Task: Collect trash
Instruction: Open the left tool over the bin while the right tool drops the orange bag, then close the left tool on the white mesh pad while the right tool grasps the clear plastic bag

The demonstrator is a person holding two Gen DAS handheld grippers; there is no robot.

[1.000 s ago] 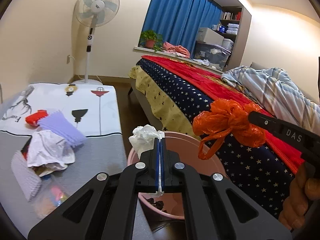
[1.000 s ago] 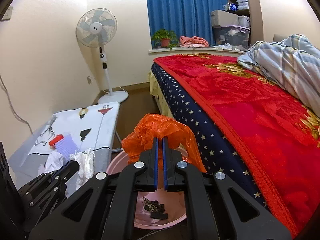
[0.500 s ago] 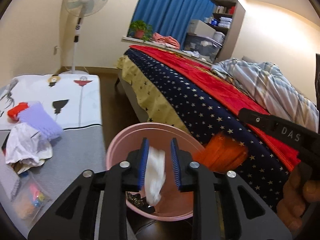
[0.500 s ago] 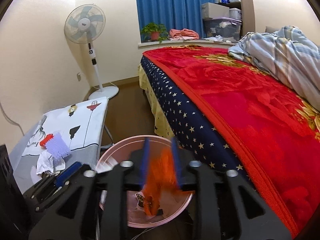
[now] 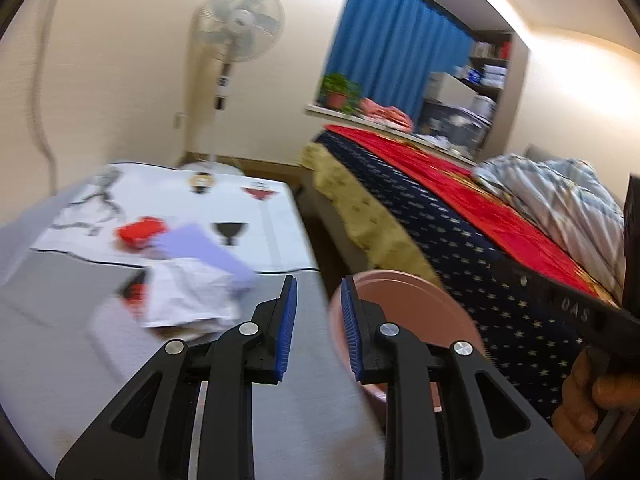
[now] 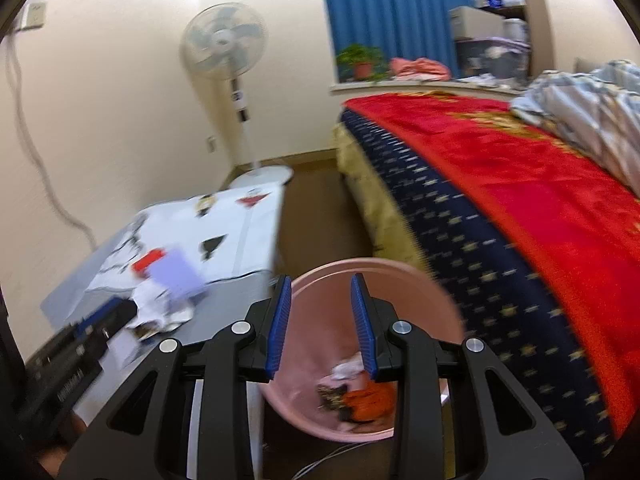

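A pink bin [image 6: 376, 276] stands on the floor between the table and the bed; it also shows in the left wrist view [image 5: 404, 292]. Inside lie an orange plastic bag [image 6: 368, 398], a white crumpled tissue [image 6: 348, 368] and some dark scraps. My right gripper [image 6: 320, 320] is open and empty above the bin. My left gripper [image 5: 316, 324] is open and empty over the table's right edge beside the bin. On the table lie crumpled white paper [image 5: 188, 296], a purple ridged piece [image 5: 204, 252] and a red item [image 5: 140, 230].
The grey table [image 5: 60, 312] with a white printed cloth [image 5: 160, 188] is at the left. A bed with a red and navy starred blanket [image 6: 520, 208] fills the right. A standing fan [image 6: 224, 44] is by the far wall. Brown floor lies between table and bed.
Both grippers opened and dropped their loads: the white tissue and the orange bag now lie in the pink bin. Both views have swung left toward the table, with motion blur.
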